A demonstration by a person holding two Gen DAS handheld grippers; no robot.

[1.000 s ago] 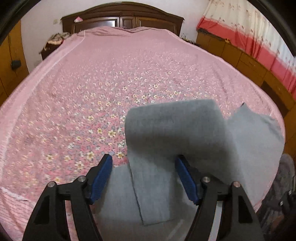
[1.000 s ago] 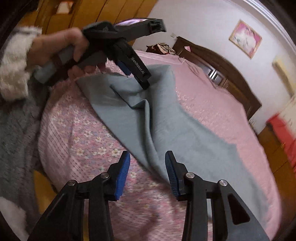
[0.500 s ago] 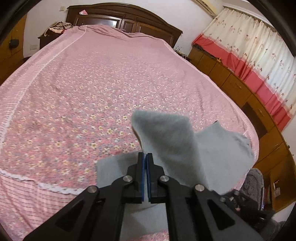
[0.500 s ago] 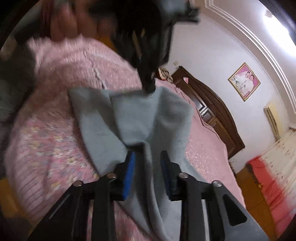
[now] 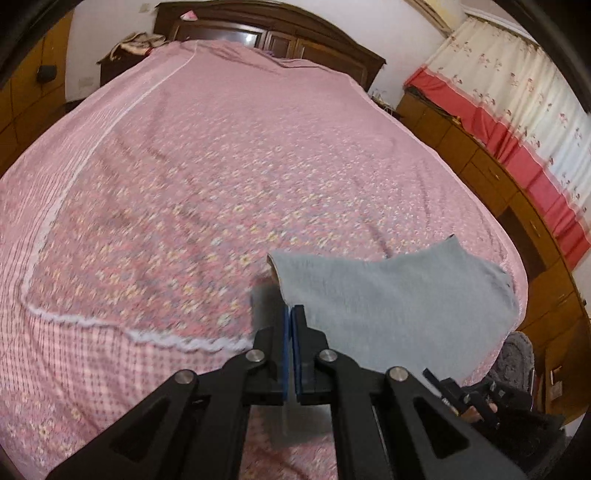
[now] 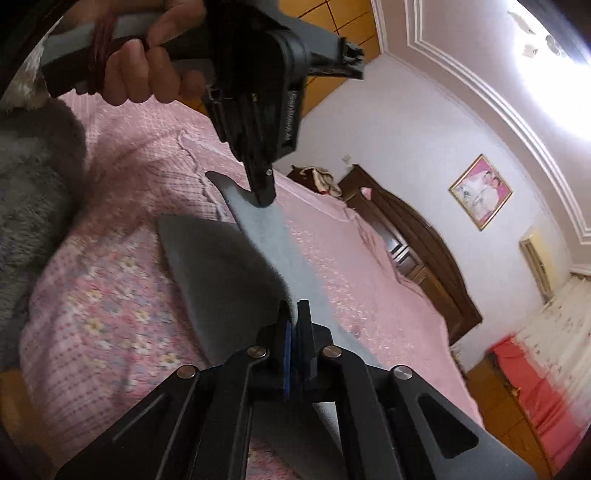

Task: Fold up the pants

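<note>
The grey pants hang lifted above the pink floral bed, stretched between both grippers. My left gripper is shut on one edge of the pants; it also shows in the right wrist view, pinching a corner of the cloth. My right gripper is shut on the pants at another edge, and the fabric drapes down from it toward the bed's near corner. The right gripper's body shows at the lower right of the left wrist view.
A dark wooden headboard stands at the far end of the bed. Wooden cabinets and a red and cream curtain line the right side. A grey fuzzy sleeve is at the left.
Both grippers went from open to shut on the pants. They have lifted the cloth off the bed and pulled it taut between them.
</note>
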